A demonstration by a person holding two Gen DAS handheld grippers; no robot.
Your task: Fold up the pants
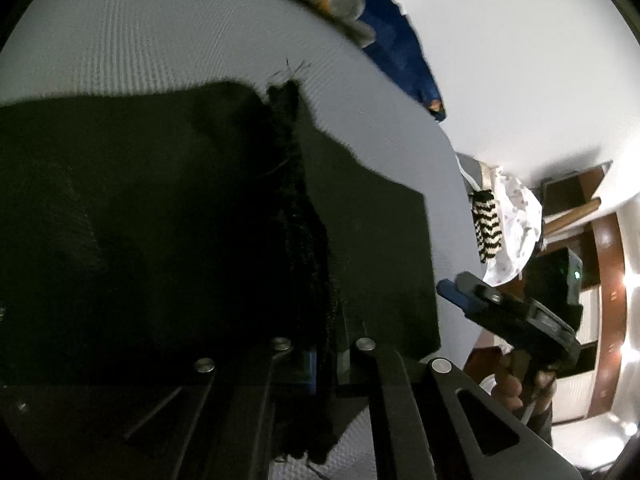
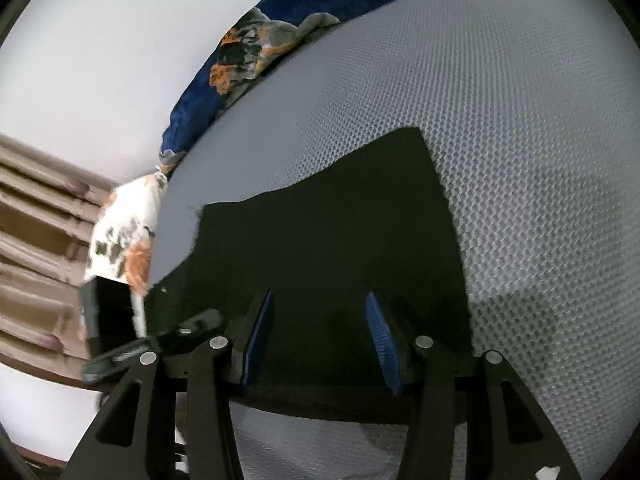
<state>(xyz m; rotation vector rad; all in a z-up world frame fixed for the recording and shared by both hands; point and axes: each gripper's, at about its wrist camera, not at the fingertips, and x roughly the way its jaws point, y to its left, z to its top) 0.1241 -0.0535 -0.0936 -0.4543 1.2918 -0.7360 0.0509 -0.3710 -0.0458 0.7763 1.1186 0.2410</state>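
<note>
Black pants [image 1: 160, 220] lie on a grey textured mattress [image 1: 140, 32]. My left gripper [image 1: 320, 360] is shut on a bunched edge of the pants, which hangs as a dark fold between the fingers and rises above the flat cloth. In the left wrist view my right gripper [image 1: 452, 292] sits at the pants' right side, held by a hand. In the right wrist view the pants [image 2: 340, 220] lie flat, and my right gripper [image 2: 320, 340] is open above their near edge, with blue pads [image 2: 380, 336] wide apart and nothing between them.
A blue patterned blanket [image 2: 240, 52] lies along the mattress's far edge by a white wall. A white printed cloth and a black-and-white striped item [image 1: 488, 228] hang off the mattress side. Wooden furniture [image 1: 608, 280] stands beyond. The mattress [image 2: 520, 120] stretches right of the pants.
</note>
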